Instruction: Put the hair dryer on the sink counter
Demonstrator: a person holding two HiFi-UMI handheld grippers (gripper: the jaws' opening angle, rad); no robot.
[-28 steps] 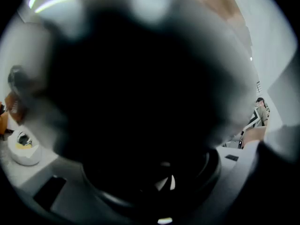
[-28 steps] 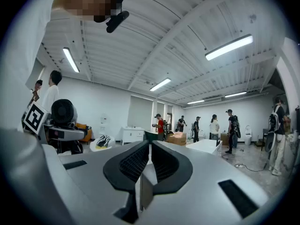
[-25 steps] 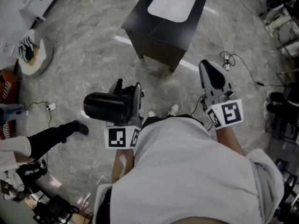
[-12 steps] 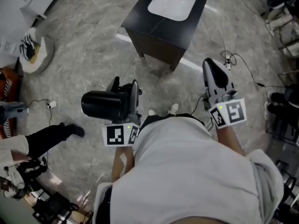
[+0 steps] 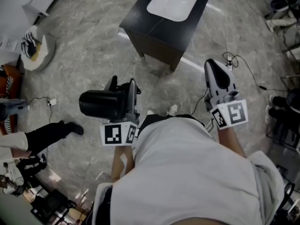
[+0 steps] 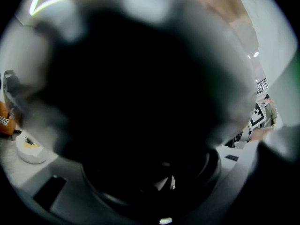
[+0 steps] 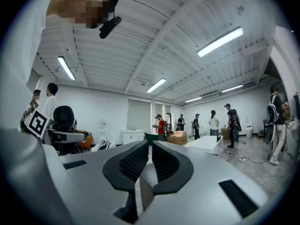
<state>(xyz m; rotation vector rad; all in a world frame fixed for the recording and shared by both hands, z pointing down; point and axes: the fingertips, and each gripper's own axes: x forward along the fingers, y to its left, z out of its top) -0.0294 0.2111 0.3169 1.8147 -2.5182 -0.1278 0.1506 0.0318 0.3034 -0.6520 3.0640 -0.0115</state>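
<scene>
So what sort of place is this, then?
Most likely a large workshop or lab hall, not a home bathroom: a lone sink cabinet stands on a bare stone-look floor, cables trail across it, and the right gripper view shows ceiling strip lights over an open room with several people standing about.

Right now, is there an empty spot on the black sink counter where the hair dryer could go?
Yes. The counter is bare in a wide dark band between the white basin and its near and left edges. The strip right of the basin is narrow. The far edge is cut off, so I cannot tell there.
</scene>
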